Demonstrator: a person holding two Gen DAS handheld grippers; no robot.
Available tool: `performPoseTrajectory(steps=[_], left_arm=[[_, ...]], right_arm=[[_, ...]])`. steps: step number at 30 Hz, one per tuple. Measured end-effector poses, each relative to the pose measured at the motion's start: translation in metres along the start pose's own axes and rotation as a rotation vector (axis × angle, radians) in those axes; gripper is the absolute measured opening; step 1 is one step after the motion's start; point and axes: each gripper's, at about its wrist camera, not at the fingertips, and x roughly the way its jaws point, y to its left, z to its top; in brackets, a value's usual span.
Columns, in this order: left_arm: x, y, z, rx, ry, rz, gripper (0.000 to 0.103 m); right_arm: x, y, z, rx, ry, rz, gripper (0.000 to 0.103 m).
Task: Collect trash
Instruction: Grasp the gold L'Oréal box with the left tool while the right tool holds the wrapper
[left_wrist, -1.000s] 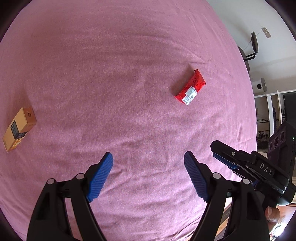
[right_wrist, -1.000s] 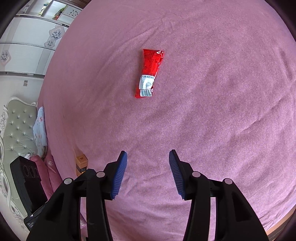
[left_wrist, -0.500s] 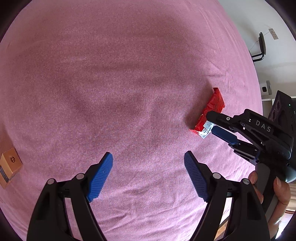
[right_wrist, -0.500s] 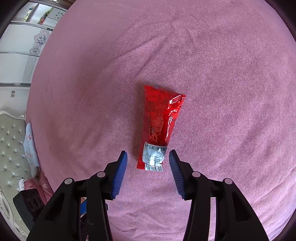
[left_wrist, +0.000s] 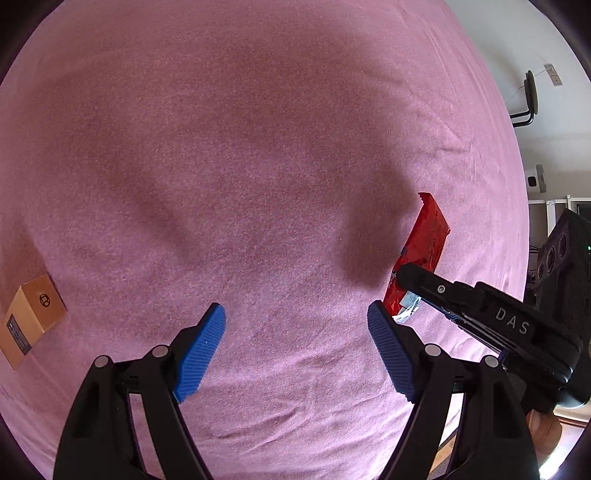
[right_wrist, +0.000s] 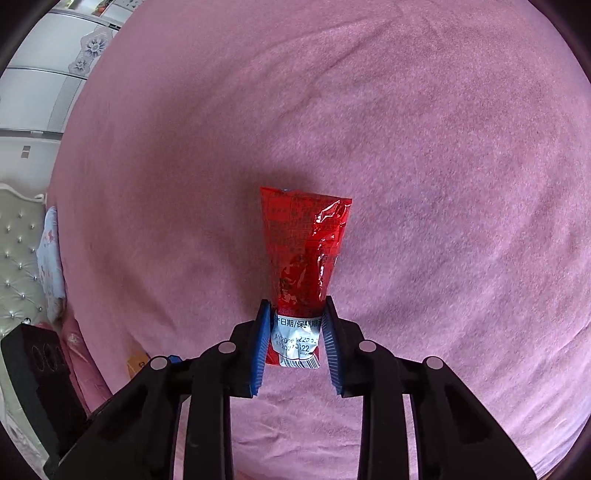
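A red snack wrapper (right_wrist: 304, 251) with a white label end lies on the pink bedspread (right_wrist: 443, 147). My right gripper (right_wrist: 295, 345) is shut on the wrapper's label end, its blue pads (right_wrist: 261, 350) pressing both sides. In the left wrist view the wrapper (left_wrist: 424, 243) shows at the right with the right gripper's black fingers (left_wrist: 436, 288) on it. My left gripper (left_wrist: 295, 354) is open and empty above the bedspread (left_wrist: 258, 166). A small brown cardboard box (left_wrist: 29, 321) lies at the far left.
A padded headboard and a pillow (right_wrist: 51, 258) stand at the left in the right wrist view. White cupboards (right_wrist: 48, 74) are beyond the bed. A wall mount (left_wrist: 528, 99) and shelving show at the right of the left wrist view.
My right gripper moved forward over the wrapper and shut on its label end. My left gripper drifted so the box and wrapper shifted in its view.
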Motion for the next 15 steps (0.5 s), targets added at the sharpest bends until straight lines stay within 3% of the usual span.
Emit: performPoseTrajectory(steps=[9,15], left_arm=[[-0.034,0.053,-0.041,0.010,-0.019,0.025,0.079],[-0.068,0.094,-0.053,0.087,-0.049,0.073,0.079]], right_arm=[[0.012,0.045,-0.064,-0.085,0.056,0.032,0.027],[0.027,0.081,-0.097,-0.095,0.085,0.075,0.027]])
